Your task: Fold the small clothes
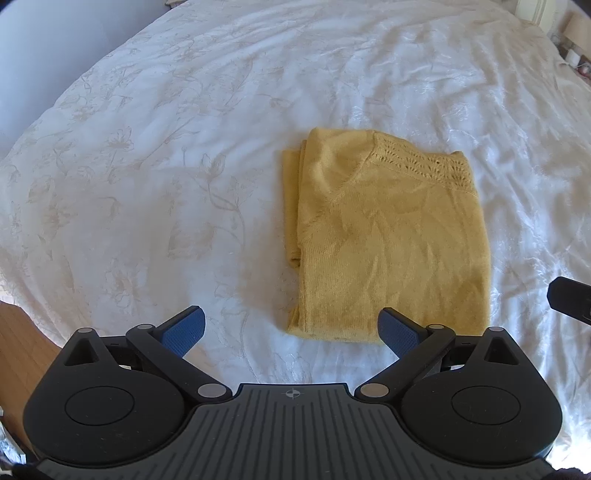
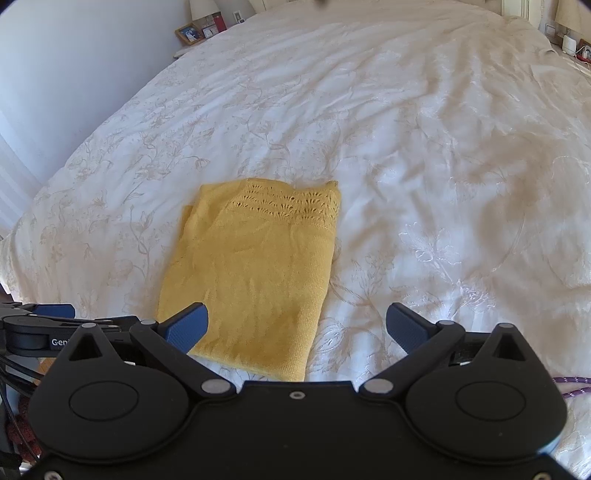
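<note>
A yellow knit garment lies folded into a rectangle on the white bedspread, its lace-patterned band at the far edge. My left gripper hovers open just before the garment's near edge, nothing between its blue pads. In the right wrist view the same garment lies ahead and to the left. My right gripper is open too, its left pad over the garment's near left corner, holding nothing. The right gripper's edge shows at the far right of the left wrist view.
The bedspread with a faint floral print stretches far beyond the garment. A nightstand with picture frames stands at the far left corner. Small items sit on another stand at the far right. Wooden floor shows left of the bed.
</note>
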A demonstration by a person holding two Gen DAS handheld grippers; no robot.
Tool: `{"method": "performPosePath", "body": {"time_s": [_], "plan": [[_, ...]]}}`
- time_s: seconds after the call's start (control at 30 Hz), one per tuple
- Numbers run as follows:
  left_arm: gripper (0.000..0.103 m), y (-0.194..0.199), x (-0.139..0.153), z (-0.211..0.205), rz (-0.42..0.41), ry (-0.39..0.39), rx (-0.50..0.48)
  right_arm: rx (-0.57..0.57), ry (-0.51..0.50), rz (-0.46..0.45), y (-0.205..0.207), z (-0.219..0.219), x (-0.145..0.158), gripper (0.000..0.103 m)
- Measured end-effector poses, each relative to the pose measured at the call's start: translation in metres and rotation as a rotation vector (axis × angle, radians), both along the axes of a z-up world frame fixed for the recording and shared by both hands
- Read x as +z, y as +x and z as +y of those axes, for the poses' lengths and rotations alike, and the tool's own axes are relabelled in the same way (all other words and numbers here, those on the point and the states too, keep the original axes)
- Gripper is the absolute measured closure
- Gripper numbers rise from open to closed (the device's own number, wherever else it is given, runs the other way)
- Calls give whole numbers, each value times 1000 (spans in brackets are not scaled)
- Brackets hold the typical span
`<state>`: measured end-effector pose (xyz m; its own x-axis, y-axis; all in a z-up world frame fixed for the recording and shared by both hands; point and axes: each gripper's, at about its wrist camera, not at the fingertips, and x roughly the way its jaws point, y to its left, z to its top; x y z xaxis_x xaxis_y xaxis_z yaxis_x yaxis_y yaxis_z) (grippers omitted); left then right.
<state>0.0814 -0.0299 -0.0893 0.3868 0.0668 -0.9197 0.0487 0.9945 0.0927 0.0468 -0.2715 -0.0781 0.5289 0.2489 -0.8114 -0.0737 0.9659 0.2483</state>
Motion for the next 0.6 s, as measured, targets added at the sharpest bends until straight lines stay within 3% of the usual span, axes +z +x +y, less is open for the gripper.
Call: {"method": "performPosePath", "body": {"time_s": [0.6], "plan": [[2,4,0,3,-3,5,-6,18,10,29,5,5,-7,1]]}}
